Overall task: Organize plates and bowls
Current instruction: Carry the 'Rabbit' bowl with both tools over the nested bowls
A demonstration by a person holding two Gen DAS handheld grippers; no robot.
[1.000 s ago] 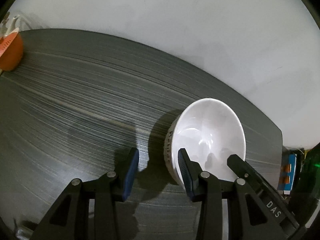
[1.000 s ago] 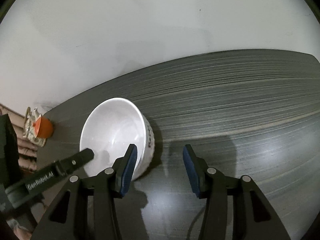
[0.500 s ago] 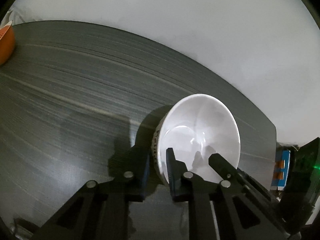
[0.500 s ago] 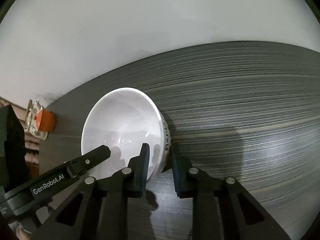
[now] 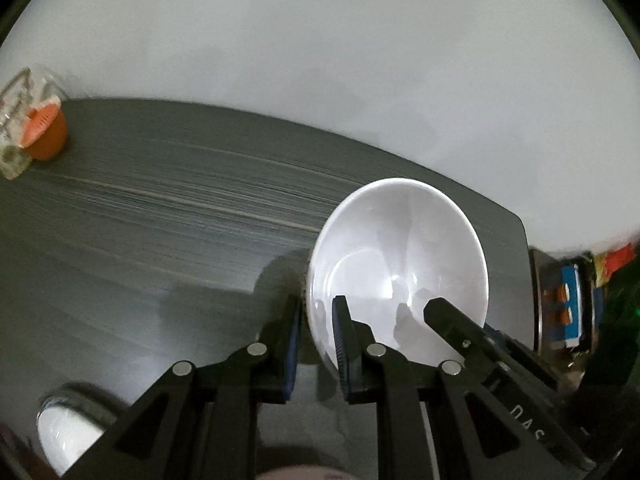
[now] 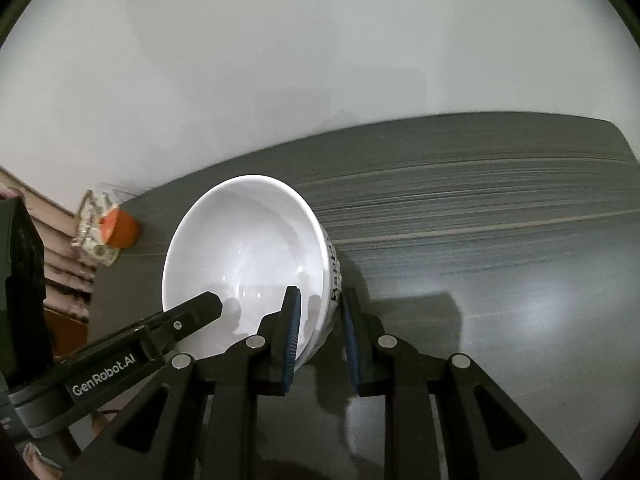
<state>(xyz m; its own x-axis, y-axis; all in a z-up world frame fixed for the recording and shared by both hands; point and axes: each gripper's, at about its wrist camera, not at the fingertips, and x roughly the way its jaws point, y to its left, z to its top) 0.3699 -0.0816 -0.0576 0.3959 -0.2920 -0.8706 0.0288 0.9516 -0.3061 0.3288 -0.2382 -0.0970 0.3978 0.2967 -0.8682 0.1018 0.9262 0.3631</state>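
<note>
A white bowl point(image 5: 400, 264) with dark lettering on its outer wall hangs above the dark wooden table point(image 5: 160, 232), held from two sides. My left gripper point(image 5: 316, 340) is shut on the bowl's left rim, one pad inside and one outside. My right gripper point(image 6: 320, 332) is shut on the bowl's point(image 6: 248, 256) right rim the same way. Each view shows the other gripper's finger reaching into the bowl. A second white dish point(image 5: 68, 436) lies at the lower left of the left wrist view, blurred and partly hidden.
An orange-lidded item with a clear container point(image 5: 36, 136) sits at the table's far left corner point(image 6: 108, 232). A plain white wall rises behind the table. Colourful clutter point(image 5: 572, 300) lies beyond the table's right edge. Stacked boards point(image 6: 64, 256) show past the left edge.
Both grippers went from open around the bowl's rim to shut on it. The bowl then rose off the table with both hands, and a second white dish came into the left view.
</note>
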